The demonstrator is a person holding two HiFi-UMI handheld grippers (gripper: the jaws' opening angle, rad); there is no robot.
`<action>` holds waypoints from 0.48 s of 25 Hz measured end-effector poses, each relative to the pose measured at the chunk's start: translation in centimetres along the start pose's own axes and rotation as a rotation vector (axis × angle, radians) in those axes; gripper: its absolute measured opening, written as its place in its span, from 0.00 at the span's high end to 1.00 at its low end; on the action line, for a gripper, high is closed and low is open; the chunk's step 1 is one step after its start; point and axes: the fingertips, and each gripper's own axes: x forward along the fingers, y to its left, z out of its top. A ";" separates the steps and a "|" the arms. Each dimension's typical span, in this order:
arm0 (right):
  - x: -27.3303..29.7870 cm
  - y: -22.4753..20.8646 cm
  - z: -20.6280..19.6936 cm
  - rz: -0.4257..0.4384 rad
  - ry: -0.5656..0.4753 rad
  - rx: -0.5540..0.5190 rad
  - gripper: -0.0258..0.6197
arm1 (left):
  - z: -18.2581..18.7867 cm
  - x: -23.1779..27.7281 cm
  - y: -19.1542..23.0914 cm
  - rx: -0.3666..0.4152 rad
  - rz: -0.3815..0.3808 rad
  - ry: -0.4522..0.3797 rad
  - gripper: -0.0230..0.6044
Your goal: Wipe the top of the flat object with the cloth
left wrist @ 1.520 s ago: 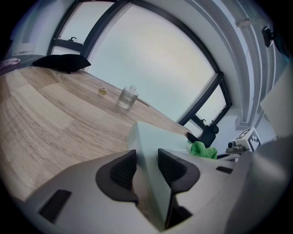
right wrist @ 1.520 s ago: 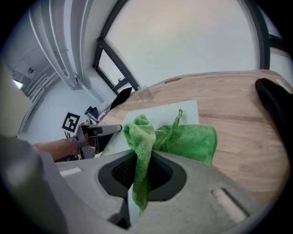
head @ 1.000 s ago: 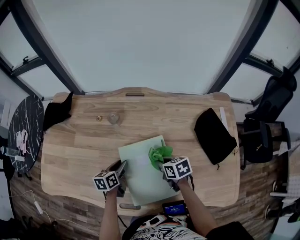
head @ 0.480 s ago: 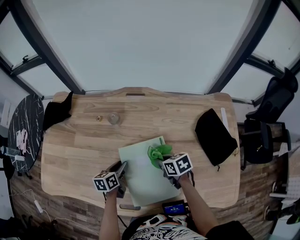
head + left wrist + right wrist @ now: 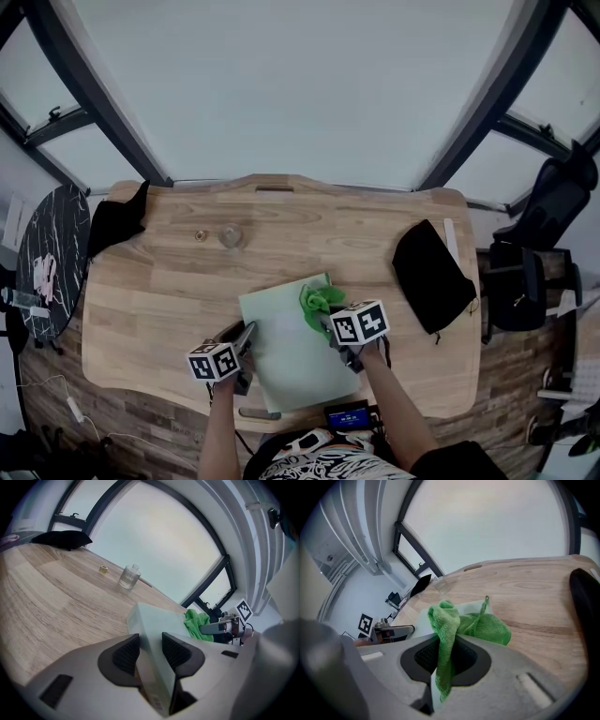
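Left gripper (image 5: 150,649) clamped on the flat object's (image 5: 281,361) 8 o'clock edge. Right gripper (image 5: 446,657) pinches the cloth (image 5: 483,627) at the 1 o'clock corner. Best: press down, overlapping sweeps toward 7.

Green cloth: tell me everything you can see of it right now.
The green cloth is bright green with a fine looped, microfibre-like weave, and it is crumpled rather than spread. One fold is pinched between the jaws of the right hand-held gripper and hangs down through them. The rest bunches ahead of the jaws, with a thin loop standing up at its top. It rests on the pale flat object, near that object's far right corner.
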 end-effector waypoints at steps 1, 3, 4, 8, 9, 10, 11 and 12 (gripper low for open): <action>0.1 -0.2 0.2 -0.003 -0.001 -0.001 0.90 | 0.0 0.0 0.0 0.000 0.001 0.000 0.72; 0.3 -0.3 0.5 -0.007 0.006 -0.009 0.90 | 0.0 0.0 0.0 0.000 0.001 -0.001 0.72; 0.4 -0.4 0.6 -0.007 0.009 -0.015 0.90 | 0.0 0.0 -0.1 0.000 0.000 -0.001 0.72; 0.6 -0.7 1.4 -0.017 0.016 -0.028 0.90 | 0.0 0.0 -0.1 0.000 -0.003 0.000 0.72; 0.6 -0.8 1.5 -0.019 0.018 -0.028 0.90 | 0.0 0.0 -0.1 0.000 -0.003 -0.001 0.72; 0.7 -1.0 1.7 -0.022 0.020 -0.028 0.90 | 0.0 0.0 -0.1 -0.001 -0.003 -0.001 0.72; 0.8 -1.1 1.8 -0.026 0.023 -0.030 0.90 | 0.0 0.0 -0.1 -0.001 -0.003 -0.001 0.72; 0.8 -1.3 1.9 -0.032 0.026 -0.033 0.90 | 0.0 0.1 -0.1 -0.001 -0.004 -0.002 0.72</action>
